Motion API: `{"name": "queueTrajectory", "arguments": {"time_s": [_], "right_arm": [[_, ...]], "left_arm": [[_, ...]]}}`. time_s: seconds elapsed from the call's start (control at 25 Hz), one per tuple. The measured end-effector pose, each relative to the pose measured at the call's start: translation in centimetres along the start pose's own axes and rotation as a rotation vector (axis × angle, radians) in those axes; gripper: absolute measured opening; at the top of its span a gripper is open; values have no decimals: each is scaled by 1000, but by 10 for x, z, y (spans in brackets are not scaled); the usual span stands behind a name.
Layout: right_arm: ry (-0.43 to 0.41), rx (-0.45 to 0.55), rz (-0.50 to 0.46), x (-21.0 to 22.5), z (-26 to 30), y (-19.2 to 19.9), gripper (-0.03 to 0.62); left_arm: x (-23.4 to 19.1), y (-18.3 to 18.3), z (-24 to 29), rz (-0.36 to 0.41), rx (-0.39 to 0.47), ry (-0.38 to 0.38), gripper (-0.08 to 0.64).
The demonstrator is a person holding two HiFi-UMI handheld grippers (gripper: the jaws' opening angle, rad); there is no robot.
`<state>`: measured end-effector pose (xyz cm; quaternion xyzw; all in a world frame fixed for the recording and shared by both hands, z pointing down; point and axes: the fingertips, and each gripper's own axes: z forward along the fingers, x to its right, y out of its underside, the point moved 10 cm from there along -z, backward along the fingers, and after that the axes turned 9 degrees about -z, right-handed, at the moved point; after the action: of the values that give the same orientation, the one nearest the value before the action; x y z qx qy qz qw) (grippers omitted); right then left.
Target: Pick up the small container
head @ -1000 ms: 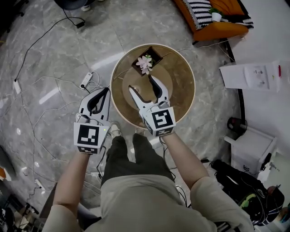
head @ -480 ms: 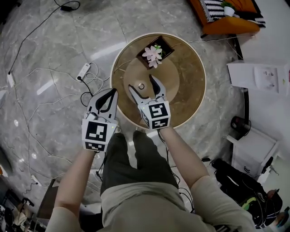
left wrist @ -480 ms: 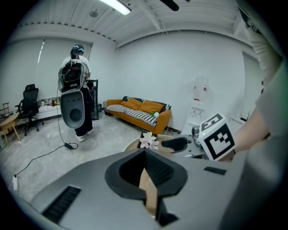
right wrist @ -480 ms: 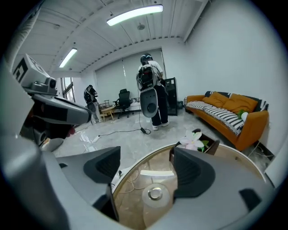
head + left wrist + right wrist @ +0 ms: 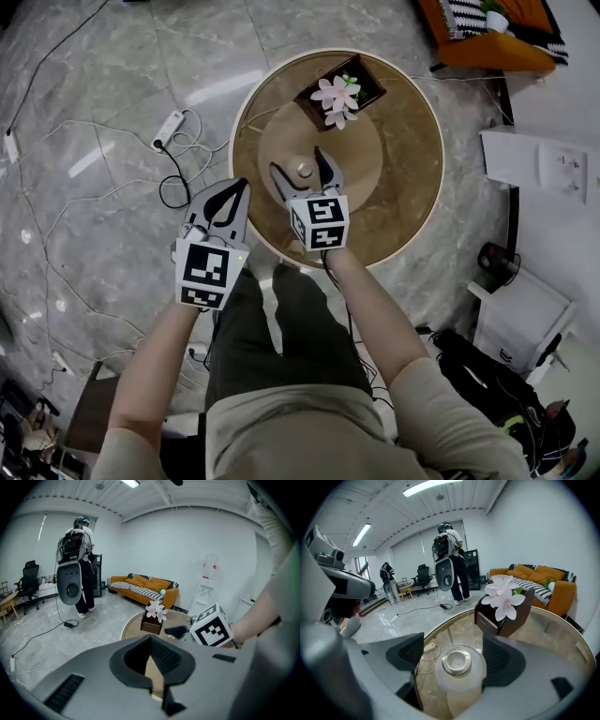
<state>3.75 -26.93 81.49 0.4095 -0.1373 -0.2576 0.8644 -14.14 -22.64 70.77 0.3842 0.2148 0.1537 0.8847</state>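
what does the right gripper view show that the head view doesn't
Only the right gripper view: a person with a backpack standing across the room, office chairs and ceiling lights. Only the head view: the wearer's trousers and forearms, and the marker cube on the right gripper. Both: the round table, the flower box, the orange sofa, and the small container between the right gripper's open jaws, which have just been opening.

Container (image 5: 305, 170) on table (image 5: 412, 187); flowers (image 5: 337, 94) behind
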Motion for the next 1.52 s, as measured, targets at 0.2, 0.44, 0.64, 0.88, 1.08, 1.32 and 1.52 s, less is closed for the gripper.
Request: {"name": "queueTrajectory", "arguments": {"time_s": [0.2,0.44,0.64,0.88,1.08,1.32,1.52], "right_arm": [[43,-3,-2,-1,14,17,333],[43,-48,3,-1,32,39,333],[65,-96,-20,0,38,42,331],[64,-170,-11,-1,33,37,331],[64,-140,-24,-4,4,10,331],[23,-81,-91,-10,-61,-56,331],[-6,-24,-114,-19,-130,-121,330]], "left_arm": [[-6,24,2,-25,-19,-2,6],[-9,46,2,-39,-41,1,5],[-11,51,-1,-39,-42,1,6],[-10,44,-12,-64,-17,6,6],[-5,29,-28,-46,-13,8,5],[14,-15,-59,-29,23,3,6],[35,-68,-98,2,80,1,6]]}}
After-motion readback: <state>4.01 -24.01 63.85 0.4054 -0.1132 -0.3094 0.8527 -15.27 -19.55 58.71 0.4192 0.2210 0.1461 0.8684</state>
